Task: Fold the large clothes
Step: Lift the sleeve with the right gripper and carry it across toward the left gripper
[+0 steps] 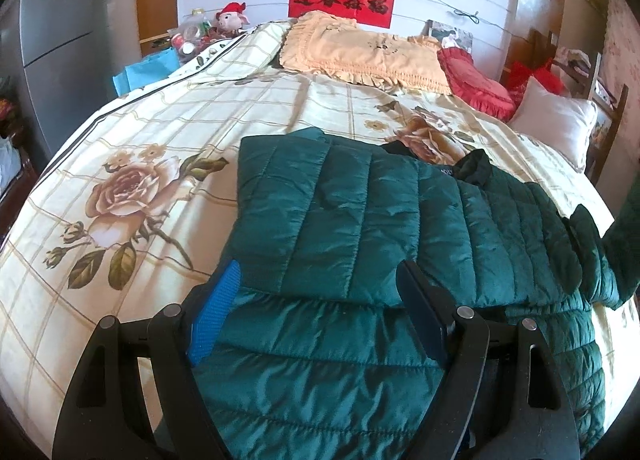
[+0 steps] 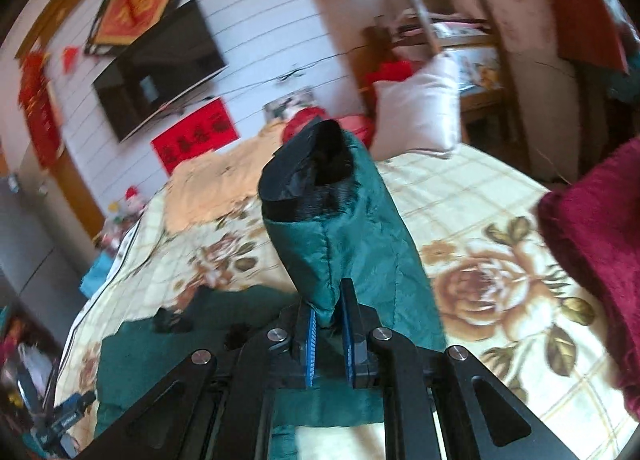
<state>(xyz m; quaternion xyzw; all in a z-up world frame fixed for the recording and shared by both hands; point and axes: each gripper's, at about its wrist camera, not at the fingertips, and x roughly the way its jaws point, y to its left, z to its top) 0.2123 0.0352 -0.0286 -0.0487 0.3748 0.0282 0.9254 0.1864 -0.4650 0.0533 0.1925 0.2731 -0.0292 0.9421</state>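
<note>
A dark green quilted jacket (image 1: 360,227), puffy and slightly glossy with stitched channels, lies across the lower centre and right of the left wrist frame on a bed (image 1: 120,268) covered in a cream checked sheet printed with brown roses. One panel is folded over the body, its straight edge running across the lower middle of the frame. The left hand-held gripper (image 1: 320,300) is spread wide above that fold, its blue ribbed pad at lower left and dark finger at lower right, grasping nothing.

In the right wrist frame, the right hand-held gripper (image 2: 330,324) is clenched on the jacket's sleeve (image 2: 340,236), pinched between blue-edged pads at lower centre. The sleeve stands up as a tube, ending in a black cuff with a dark lined opening at frame centre. The rest of the jacket sits at lower left.

At the top of the left wrist frame lie a peach frilled pillow (image 1: 360,55), a red ruffled cushion (image 1: 476,83) and a white pillow (image 1: 556,119). A maroon knitted cloth (image 2: 592,252) fills the right edge of the right wrist frame.
</note>
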